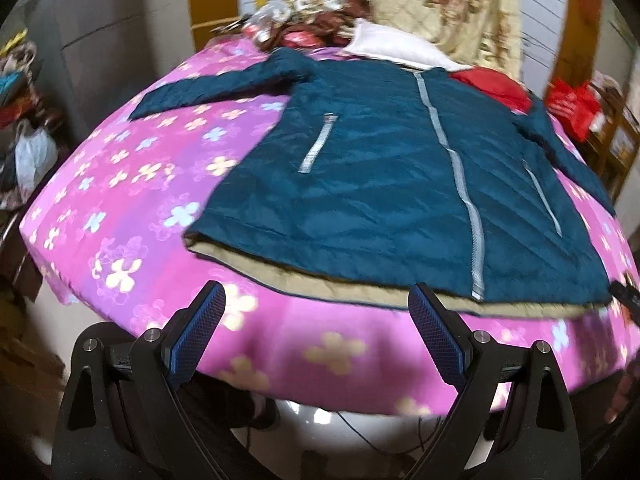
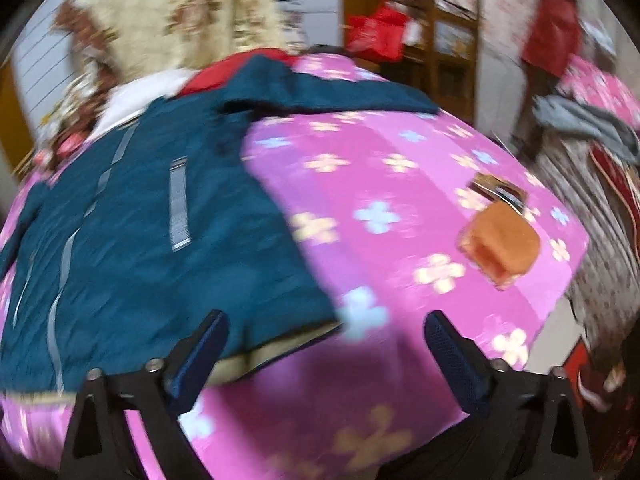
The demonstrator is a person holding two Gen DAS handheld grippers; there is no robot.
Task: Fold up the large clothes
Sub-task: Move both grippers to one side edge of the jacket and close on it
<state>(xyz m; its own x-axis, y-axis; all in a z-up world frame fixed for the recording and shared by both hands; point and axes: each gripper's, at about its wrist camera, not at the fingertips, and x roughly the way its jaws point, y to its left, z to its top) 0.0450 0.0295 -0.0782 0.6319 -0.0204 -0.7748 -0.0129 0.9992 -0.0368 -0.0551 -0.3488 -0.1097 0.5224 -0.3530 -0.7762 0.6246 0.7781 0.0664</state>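
bedspread (image 1: 132, 200) in pink with flowers fills both views, and on it the teal quilted jacket (image 1: 384, 184) lies flat, front up and zipped, its sleeves out toward ten and two o'clock and its tan-lined hem (image 1: 320, 280) nearest me. i judge it soft, puffy, light and a bit slick, so i'd take it at the hem corners or cuffs. my left gripper (image 1: 316, 336) and right gripper (image 2: 326, 354) both hover with fingers spread wide, pinching nothing. an orange pouch (image 2: 500, 248) sits at three o'clock.

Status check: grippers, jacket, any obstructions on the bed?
Left gripper open, empty. Right gripper open, empty. Jacket flat, unfolded. Orange pouch aside, clear.
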